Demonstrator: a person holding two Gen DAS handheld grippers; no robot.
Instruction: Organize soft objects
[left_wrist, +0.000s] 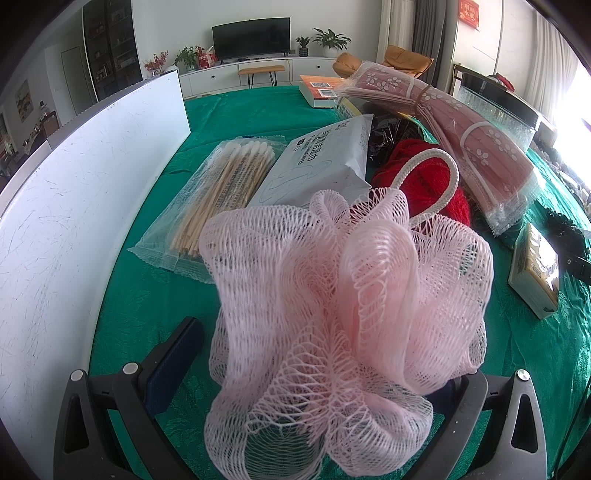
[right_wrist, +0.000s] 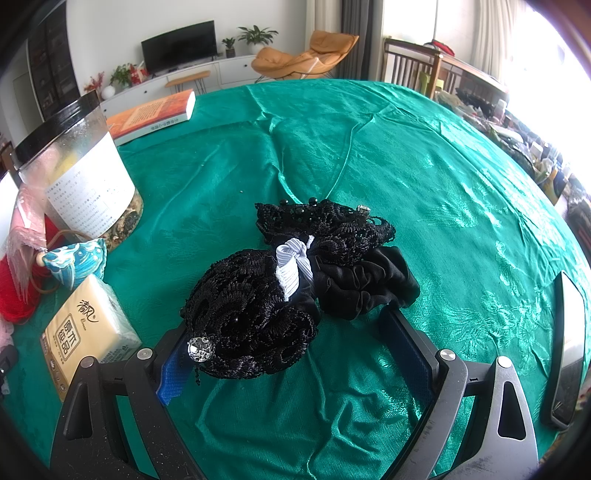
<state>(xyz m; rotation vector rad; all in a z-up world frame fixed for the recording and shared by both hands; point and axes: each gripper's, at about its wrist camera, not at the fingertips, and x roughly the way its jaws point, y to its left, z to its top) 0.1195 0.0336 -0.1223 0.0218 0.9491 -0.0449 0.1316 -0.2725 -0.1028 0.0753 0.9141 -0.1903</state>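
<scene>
Right now the left gripper (left_wrist: 314, 365) has its fingers spread wide w/ the pink mesh bath pouf (left_wrist: 343, 306) bulging between them; the left pad (left_wrist: 173, 365) shows bare and clear of the netting, the right pad is hidden behind it, so can't tell if there's any real grip. Behind the pouf, on the green tablecloth (left_wrist: 251, 110): a bag of cotton swabs (left_wrist: 221, 192), a white wipes pack (left_wrist: 317, 166), red yarn (left_wrist: 424, 181), and a pink floral packet (left_wrist: 461, 136) lying across the pile. A white board (left_wrist: 74, 206) stands along the left side.

Over on the other side, the right gripper (right_wrist: 291, 354) is also wide open, jaws either side of the near end of the black lace hairpiece (right_wrist: 255, 314), not closed on it. A black scrunchie (right_wrist: 369, 284) touches the lace. Further left: a tissue pack (right_wrist: 88, 328), a blue patterned pouch (right_wrist: 74, 266), a clear jar (right_wrist: 77, 177) and an orange book (right_wrist: 155, 114).
</scene>
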